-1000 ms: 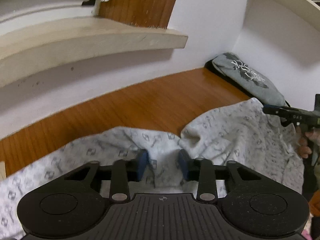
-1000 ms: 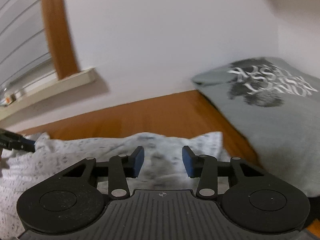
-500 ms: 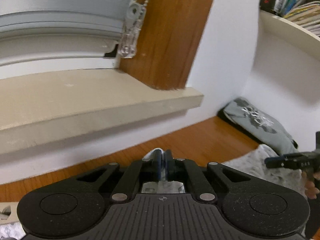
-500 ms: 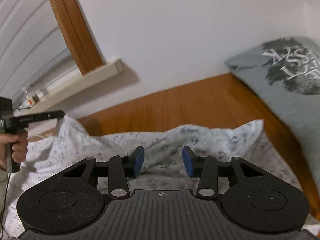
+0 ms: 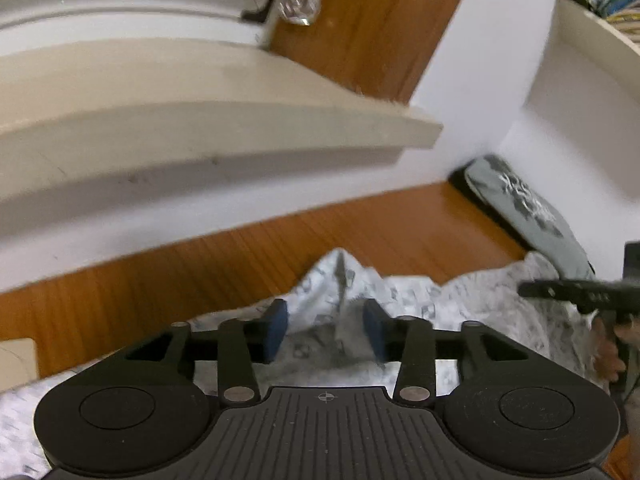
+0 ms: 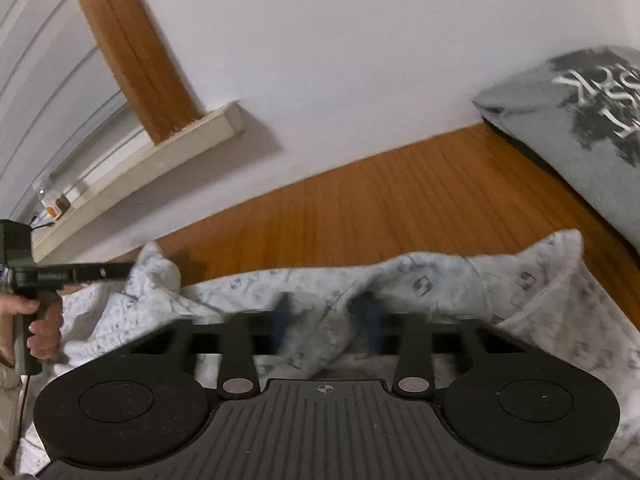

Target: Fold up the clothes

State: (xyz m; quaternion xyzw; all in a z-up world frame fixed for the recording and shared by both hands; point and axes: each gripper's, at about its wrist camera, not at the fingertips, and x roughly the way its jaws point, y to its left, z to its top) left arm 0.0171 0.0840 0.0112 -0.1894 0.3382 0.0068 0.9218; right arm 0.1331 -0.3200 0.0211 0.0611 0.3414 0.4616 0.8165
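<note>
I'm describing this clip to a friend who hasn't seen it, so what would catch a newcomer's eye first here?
First, the crumpled white patterned garment sprawled across the orange-brown wooden tabletop, with the left hand-held gripper open over a raised fold. Next, the grey printed shirt lying at the table's far right by the white wall. The right hand-held gripper looks open too, though its blue pads are blurred.

Unreadable white lettering on grey shirt (image 6: 592, 120)
</note>
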